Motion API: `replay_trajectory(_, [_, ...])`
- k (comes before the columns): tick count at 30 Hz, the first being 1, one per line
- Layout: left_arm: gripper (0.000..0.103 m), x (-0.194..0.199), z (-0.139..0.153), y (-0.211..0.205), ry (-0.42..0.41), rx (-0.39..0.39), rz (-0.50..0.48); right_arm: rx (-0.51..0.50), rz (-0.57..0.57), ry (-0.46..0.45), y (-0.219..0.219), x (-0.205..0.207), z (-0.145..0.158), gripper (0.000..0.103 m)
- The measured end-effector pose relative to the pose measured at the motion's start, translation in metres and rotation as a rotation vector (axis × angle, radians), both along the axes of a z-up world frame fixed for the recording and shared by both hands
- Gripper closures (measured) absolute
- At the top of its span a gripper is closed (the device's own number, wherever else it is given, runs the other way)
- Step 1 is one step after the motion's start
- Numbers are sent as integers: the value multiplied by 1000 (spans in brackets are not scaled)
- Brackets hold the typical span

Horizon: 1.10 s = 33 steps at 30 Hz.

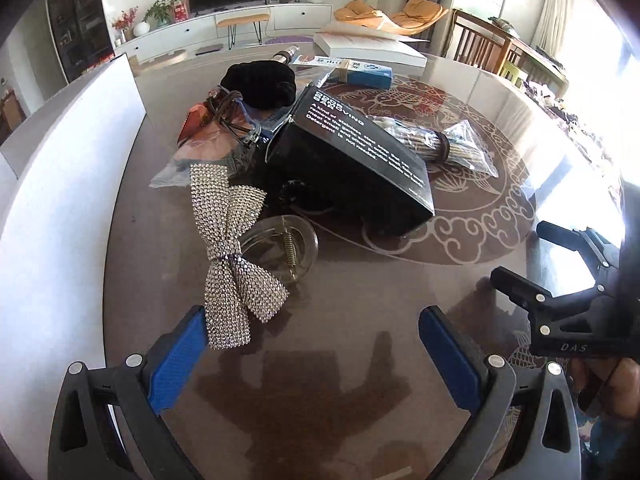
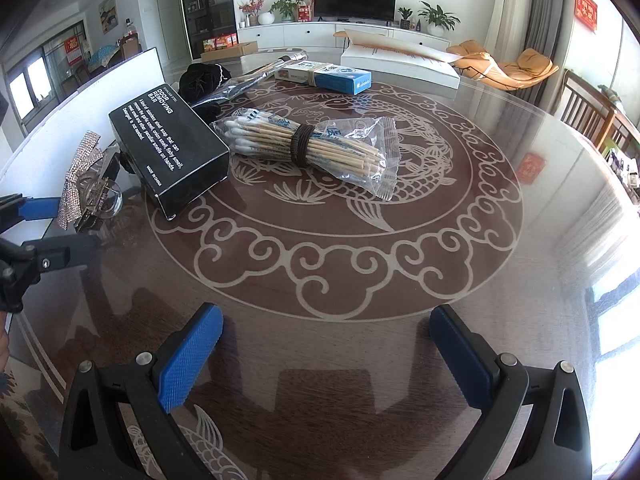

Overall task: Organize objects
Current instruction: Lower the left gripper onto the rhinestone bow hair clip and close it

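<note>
Handling notes first: looking at the rhinestone bow (image 1: pixel 232 256), lying on the glass-topped table (image 2: pixel 520 280) just ahead of the left gripper (image 1: pixel 312 320), its lower tail reaching the gripper's left blue pad (image 1: pixel 176 364). Judging it the likeliest piece to be sorted next, though the task is not naming one. Expecting it to be light and floppy at the tails, stiffer at the dark knot in the middle, with a studded surface probably giving the pads good bite. Favouring a pinch across that knot, not on a tail, which would likely droop and swing. Watching for the clear clip (image 1: pixel 288 248) half under the bow, possibly attached to it, possibly separate; not able to tell which.

Keeping both grippers spread wide and carrying nothing: the right gripper (image 2: pixel 328 316) hovering over bare patterned glass, well apart from any object.

Comparing views: finding, through the left wrist camera, the bow's full shape, a black scrunchie (image 1: pixel 260 84) and the white bin wall (image 1: pixel 60 200) alongside. Getting, through the right wrist camera, an unobstructed look at the cotton swab bag (image 2: pixel 308 148), the black box (image 2: pixel 168 152) lying flat and the blue box (image 2: pixel 332 76) behind, with the bow reduced to a sliver at the left edge.
</note>
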<state>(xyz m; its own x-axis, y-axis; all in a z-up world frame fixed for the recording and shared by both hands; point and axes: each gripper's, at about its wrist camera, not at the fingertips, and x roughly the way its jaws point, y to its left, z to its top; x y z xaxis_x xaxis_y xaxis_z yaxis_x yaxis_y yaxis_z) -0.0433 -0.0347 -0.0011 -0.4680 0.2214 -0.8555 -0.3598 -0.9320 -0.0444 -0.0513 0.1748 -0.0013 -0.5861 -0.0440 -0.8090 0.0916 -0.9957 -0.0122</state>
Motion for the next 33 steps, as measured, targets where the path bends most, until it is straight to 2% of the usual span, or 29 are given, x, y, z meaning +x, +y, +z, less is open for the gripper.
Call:
replay_trajectory(2, [0,6,5,-3,29,-17,32,0,0,0,0,0,0,0])
replay_trajectory(5, [0,-7,14,-11,64,-33,117,0,0,0,0,0,0,0])
replay_trajectory(8, [0,-33,13,-15,54,-41,187,0,0,0,0,0,0,0])
replay_trajectory(12, [0,-56,-6,-18,25,-96,260,0,0,0,0,0,0,0])
replay_trajectory(15, [0,-67,-20,-23,-19,-100,283,0,0,0,0,0,0,0])
replay_trajectory(17, [0,-70,-23,-29,-32,-55,290,0,0,0,0,0,0,0])
replay_trajectory(20, [0,-74,-23,-32,-15,-50,300,0,0,0,0,0,0,0])
replay_trajectory(22, [0,-67,-23,-33,16,-45,274,0,0,0,0,0,0,0])
replay_trajectory(26, [0,-71,-22,-33,-22,-54,252,0,0,0,0,0,0,0])
replay_trajectory(27, [3,-73,-21,-32,-15,-49,254,0,0,0,0,0,0,0])
replay_trajectory(28, [22,-69,-18,-32,17,-37,248,0,0,0,0,0,0,0])
replay_trajectory(30, [44,-62,-15,-31,65,-36,224,0,0,0,0,0,0,0])
replay_trajectory(31, [50,-57,-14,-30,74,-27,213,0,0,0,0,0,0,0])
replay_trajectory(33, [52,-44,-14,-30,90,-19,188,0,0,0,0,0,0,0])
